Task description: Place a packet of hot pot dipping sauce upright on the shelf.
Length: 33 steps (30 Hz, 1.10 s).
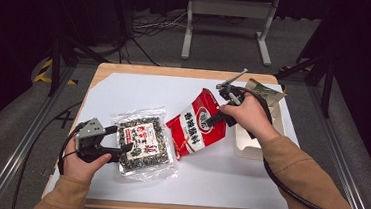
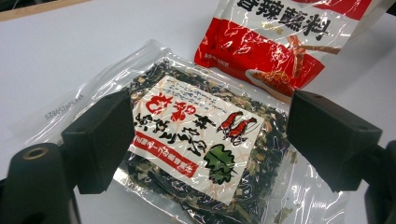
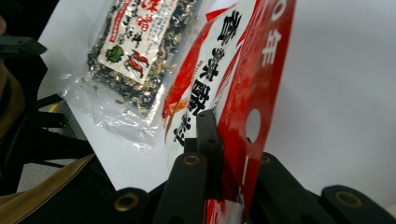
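Note:
A clear packet of dark dried seaweed (image 1: 145, 144) with a white and red label lies flat on the white sheet (image 1: 124, 94). My left gripper (image 1: 119, 140) is open at the packet's left edge. In the left gripper view the packet (image 2: 196, 140) shows between the spread jaws of the left gripper (image 2: 205, 135). A red and white seasoning packet (image 1: 196, 128) lies to its right, tilted up at the far end. My right gripper (image 1: 221, 118) is shut on the top edge of that red packet (image 3: 243, 70), which runs down toward the seaweed packet (image 3: 135, 46).
A shallow white box (image 1: 251, 140) sits at the table's right edge, with a brownish green packet (image 1: 262, 90) at its far end. The wooden table (image 1: 186, 73) ends close behind. A metal stand (image 1: 228, 10) and cables are on the floor beyond.

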{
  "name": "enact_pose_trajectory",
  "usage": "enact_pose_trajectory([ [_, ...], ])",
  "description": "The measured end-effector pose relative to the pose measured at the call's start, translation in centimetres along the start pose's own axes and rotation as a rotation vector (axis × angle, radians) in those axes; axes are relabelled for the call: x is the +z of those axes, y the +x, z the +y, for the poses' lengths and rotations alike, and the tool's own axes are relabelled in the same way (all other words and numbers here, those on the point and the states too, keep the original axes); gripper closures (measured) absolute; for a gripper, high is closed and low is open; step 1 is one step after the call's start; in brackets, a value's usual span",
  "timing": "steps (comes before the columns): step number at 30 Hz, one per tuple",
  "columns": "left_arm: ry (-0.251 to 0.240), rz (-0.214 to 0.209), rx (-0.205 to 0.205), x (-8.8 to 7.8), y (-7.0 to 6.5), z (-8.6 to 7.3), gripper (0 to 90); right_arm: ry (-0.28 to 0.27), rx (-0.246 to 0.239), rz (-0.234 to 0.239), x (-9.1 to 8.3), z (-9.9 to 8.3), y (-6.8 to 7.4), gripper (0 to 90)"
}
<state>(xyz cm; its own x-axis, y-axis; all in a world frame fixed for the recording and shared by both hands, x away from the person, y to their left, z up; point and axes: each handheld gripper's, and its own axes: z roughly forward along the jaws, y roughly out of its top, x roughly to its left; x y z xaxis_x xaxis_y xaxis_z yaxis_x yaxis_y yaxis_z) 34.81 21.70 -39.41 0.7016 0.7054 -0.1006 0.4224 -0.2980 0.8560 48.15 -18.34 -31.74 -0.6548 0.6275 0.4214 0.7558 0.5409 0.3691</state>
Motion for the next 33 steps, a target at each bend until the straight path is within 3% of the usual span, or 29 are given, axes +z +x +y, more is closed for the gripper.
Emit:
enact_pose_trajectory([
  [14, 0.002, 0.000, 0.000, 0.0, 0.0, 0.0, 15.9, -0.046, -0.135, 0.060, -1.6, 0.5, 3.2, 88.7],
  [21, 0.003, -0.001, 0.004, 0.0, 0.0, 0.0, 15.9, -0.045, -0.203, 0.009, -2.6, 0.3, 3.8, 88.7],
  [33, 0.005, 0.000, 0.005, 0.1, 0.0, 0.0, 15.9, -0.062, -0.248, -0.057, -4.9, 0.2, 4.3, 88.7],
])
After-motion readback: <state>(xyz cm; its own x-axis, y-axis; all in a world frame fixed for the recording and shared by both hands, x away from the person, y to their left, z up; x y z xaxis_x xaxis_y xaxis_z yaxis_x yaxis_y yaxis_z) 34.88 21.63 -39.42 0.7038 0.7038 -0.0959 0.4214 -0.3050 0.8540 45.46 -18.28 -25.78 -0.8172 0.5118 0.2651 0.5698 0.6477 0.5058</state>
